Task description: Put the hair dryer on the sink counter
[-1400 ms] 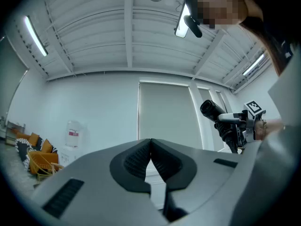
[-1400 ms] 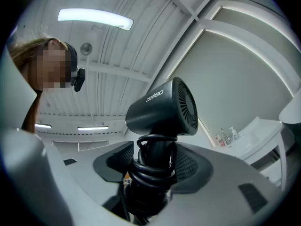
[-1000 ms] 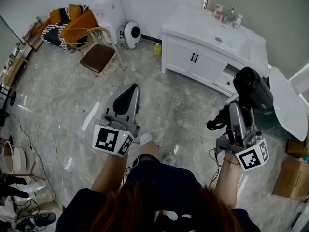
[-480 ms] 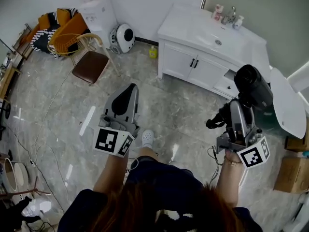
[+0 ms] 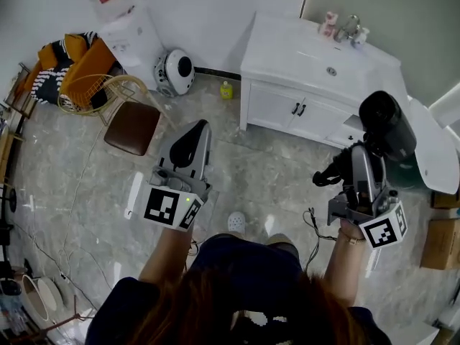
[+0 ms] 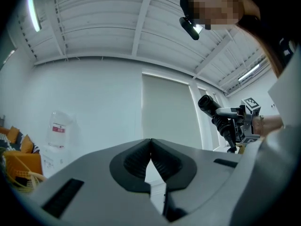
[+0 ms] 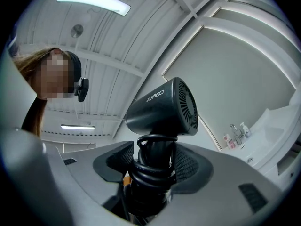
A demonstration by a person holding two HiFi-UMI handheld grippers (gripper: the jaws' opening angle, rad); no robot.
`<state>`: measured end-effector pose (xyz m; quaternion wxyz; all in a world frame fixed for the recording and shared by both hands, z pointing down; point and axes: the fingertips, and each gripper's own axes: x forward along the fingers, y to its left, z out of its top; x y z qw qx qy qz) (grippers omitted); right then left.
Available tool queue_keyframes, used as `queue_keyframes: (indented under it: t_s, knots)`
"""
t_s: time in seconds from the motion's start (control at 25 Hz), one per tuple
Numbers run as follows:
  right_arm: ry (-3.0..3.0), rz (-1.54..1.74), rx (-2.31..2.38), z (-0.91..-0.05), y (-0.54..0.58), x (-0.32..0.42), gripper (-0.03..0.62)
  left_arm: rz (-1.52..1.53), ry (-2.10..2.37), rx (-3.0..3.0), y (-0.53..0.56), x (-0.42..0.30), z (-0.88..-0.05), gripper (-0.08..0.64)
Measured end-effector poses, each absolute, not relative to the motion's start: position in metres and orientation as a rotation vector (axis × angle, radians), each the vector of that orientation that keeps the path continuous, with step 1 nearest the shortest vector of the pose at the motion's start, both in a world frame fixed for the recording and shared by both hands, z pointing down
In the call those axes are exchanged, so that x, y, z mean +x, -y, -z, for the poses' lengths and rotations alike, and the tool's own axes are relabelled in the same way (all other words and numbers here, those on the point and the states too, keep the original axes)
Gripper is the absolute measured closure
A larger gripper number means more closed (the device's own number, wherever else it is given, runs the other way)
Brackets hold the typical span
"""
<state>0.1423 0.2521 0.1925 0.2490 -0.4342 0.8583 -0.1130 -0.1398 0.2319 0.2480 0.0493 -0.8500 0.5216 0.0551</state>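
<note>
A black hair dryer (image 5: pixel 387 126) (image 7: pixel 164 108) stands upright in my right gripper (image 5: pixel 363 167), its cord wound round the handle. The right gripper (image 7: pixel 151 161) is shut on that wrapped handle, pads pressing both sides. It is held over the floor, in front of the white sink counter (image 5: pixel 287 45), which has a basin and a tap at the back right. My left gripper (image 5: pixel 188 148) (image 6: pixel 150 160) is shut with nothing between its pads, held over the floor to the left. In the left gripper view the hair dryer (image 6: pixel 210 106) shows at the right.
Small bottles (image 5: pixel 330 24) stand by the tap on the counter. A white round-edged table (image 5: pixel 435 157) is right of the dryer. A wicker chair (image 5: pixel 129 117), a round white appliance (image 5: pixel 174 70), a yellow bottle (image 5: pixel 226 90) and cardboard boxes (image 5: pixel 440 243) stand on the marble floor.
The view has shifted: the counter now sits nearer and more central, the chair has slid right. Both grippers keep their pose and the dryer stays held.
</note>
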Motion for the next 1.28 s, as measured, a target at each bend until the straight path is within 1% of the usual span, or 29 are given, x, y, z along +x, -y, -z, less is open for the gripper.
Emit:
queue_keyframes:
  t_s: [0.16,0.48,0.72,0.84,1.0,1.28]
  knots:
    - [-2.330,0.365,-1.206,-0.207,-0.225,0.122,0.327,-0.176,-1.594,-2.635,-0.198,-0.160,-0.267,0.541]
    - [-2.352,0.417,-1.215,-0.221,-0.145,0.103,0.327,-0.173,-1.654,-2.671,-0.132,-0.181,-0.295,0.541]
    - [-2.402,0.430,-1.126,-0.220,-0.100,0.090,0.327,-0.167,-1.734,-2.609,-0.110,-0.190,-0.292,0.541]
    - [-2.418,0.442,-1.072,-0.217,-0.051,0.088,0.327,-0.150,-1.778,-2.568,-0.075,-0.193,-0.285,0.541]
    - [-2.456,0.471,-1.008,-0.221,0.015,0.091,0.327,-0.145,-1.831,-2.515,-0.019,-0.186,-0.279,0.541]
    - [-2.476,0.501,-0.977,-0.221,0.109,0.124,0.327,-0.147,-1.923,-2.439,0.063,-0.167,-0.272,0.541]
